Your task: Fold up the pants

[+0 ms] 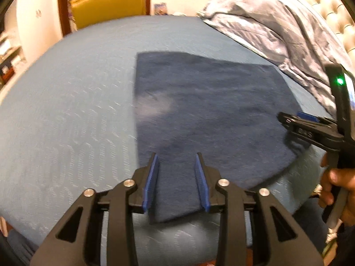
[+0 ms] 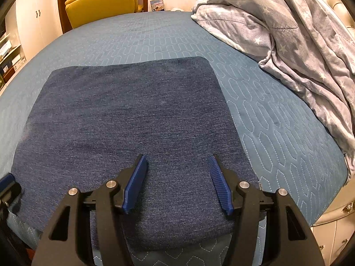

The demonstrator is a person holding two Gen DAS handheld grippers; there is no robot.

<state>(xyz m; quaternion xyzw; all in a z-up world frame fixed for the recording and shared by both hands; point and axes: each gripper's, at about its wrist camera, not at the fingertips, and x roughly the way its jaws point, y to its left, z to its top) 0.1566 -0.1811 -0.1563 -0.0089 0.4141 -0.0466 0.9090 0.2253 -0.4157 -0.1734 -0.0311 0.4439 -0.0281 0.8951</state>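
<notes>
Dark blue pants (image 1: 210,110) lie folded into a flat rectangle on the blue quilted bed (image 1: 66,110); they also fill the middle of the right wrist view (image 2: 133,122). My left gripper (image 1: 177,157) is open and empty, just above the pants' near left corner. My right gripper (image 2: 177,158) is open and empty, just above the pants' near edge. The right gripper also shows at the right of the left wrist view (image 1: 288,124), over the pants' right edge. The left gripper's tip shows at the left edge of the right wrist view (image 2: 7,186).
A crumpled grey star-patterned duvet (image 2: 288,33) lies at the bed's far right by a tufted headboard (image 1: 328,6). A yellow chair (image 2: 102,4) stands beyond the bed's far edge. Shelves (image 2: 8,55) stand at the left. A cream drawer unit (image 2: 332,228) is at the near right.
</notes>
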